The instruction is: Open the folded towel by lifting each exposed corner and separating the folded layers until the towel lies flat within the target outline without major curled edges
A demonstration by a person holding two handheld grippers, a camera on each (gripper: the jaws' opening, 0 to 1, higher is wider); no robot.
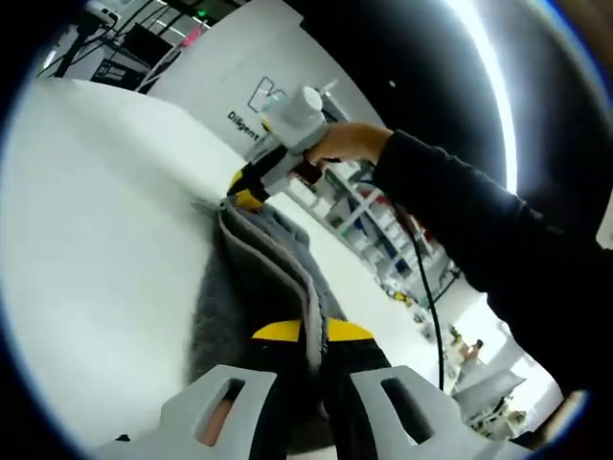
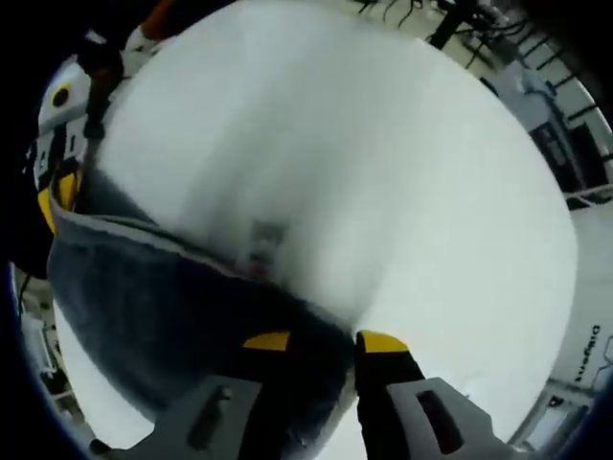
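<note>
A plain white worktop [image 1: 105,220] spreads wide and smooth in the left gripper view, and the same pale surface [image 2: 383,172] shows in the right gripper view. A grey towel [image 1: 251,287] hangs stretched above it, its edge held up in folds; whether any part rests on the worktop cannot be told.

- Grey jaws with slotted openings and yellow tips are seen on the left gripper [image 1: 311,332], rising from the bottom of the left gripper view.
- The same grey slotted jaws, capped in yellow, are seen on the right gripper [image 2: 324,341] in the right gripper view.
- In the left gripper view, the right gripper's light grey handle is gripped by a hand [image 1: 347,144].
- A dark long sleeve [image 1: 479,230] is worn.
- A black cable [image 1: 428,287] is seen beneath the sleeve.
</note>
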